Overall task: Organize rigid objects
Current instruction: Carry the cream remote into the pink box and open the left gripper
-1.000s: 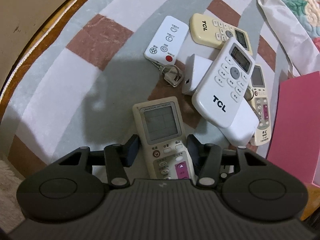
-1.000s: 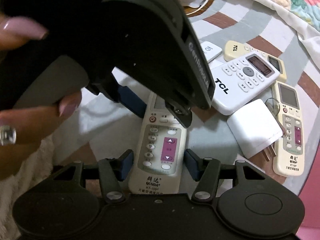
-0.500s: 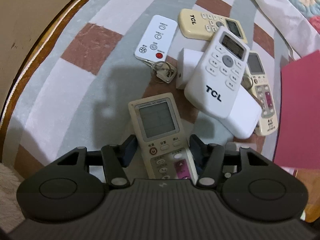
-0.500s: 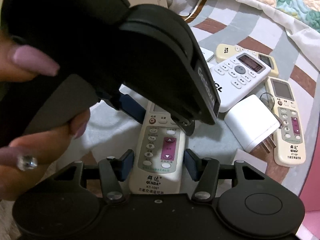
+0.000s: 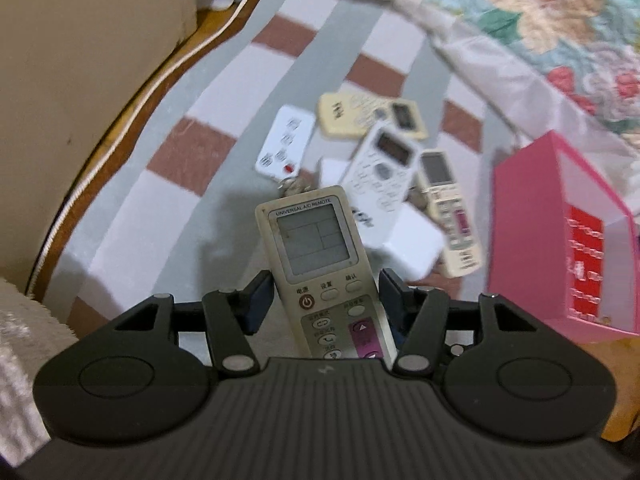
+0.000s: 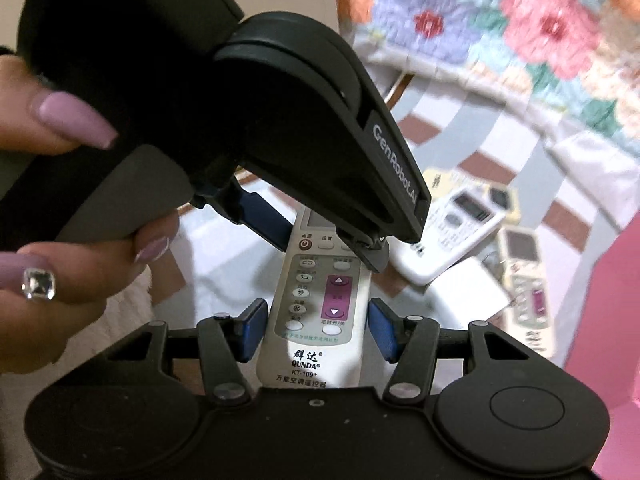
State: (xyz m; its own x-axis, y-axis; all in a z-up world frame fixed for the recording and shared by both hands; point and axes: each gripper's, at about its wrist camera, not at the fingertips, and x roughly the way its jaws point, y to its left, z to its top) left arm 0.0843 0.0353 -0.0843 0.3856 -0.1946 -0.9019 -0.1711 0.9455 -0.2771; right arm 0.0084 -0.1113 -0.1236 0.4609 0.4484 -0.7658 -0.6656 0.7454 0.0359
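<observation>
The universal A/C remote [image 5: 316, 248] sits lifted off the striped cloth [image 5: 168, 208], held between two tools at once. The right gripper [image 6: 316, 326] brackets its lower end, blue pads close on either flank with a sliver of gap showing on both sides, so whether they truly pinch cannot be told; the left gripper [image 5: 324, 300] straddles the body near the power button, its left pad visibly apart from the casing, its right pad close against the edge — a loose bracket, not a sure clamp. A hand [image 6: 76, 264] with painted nails grips the left tool's handle.

The main risk, as I judge it, is the remote slipping or twisting out: smooth plastic, uncertain contact, two tools pulling on one rigid body; any mismatch in their motion could lever it free.

Just beyond, under the remote's far end, lie a key ring [image 5: 294, 186] and a white TCL remote [image 5: 380, 164] resting on a white charger block [image 5: 408, 240]; a drop would scatter that pile. Further off sit the small white remote [image 5: 286, 142], a cream remote [image 5: 368, 114] and a cream remote with purple buttons [image 5: 450, 208]. To the right stands the pink box [image 5: 532, 216] — the likely destination; swinging wide could clip its wall.
</observation>
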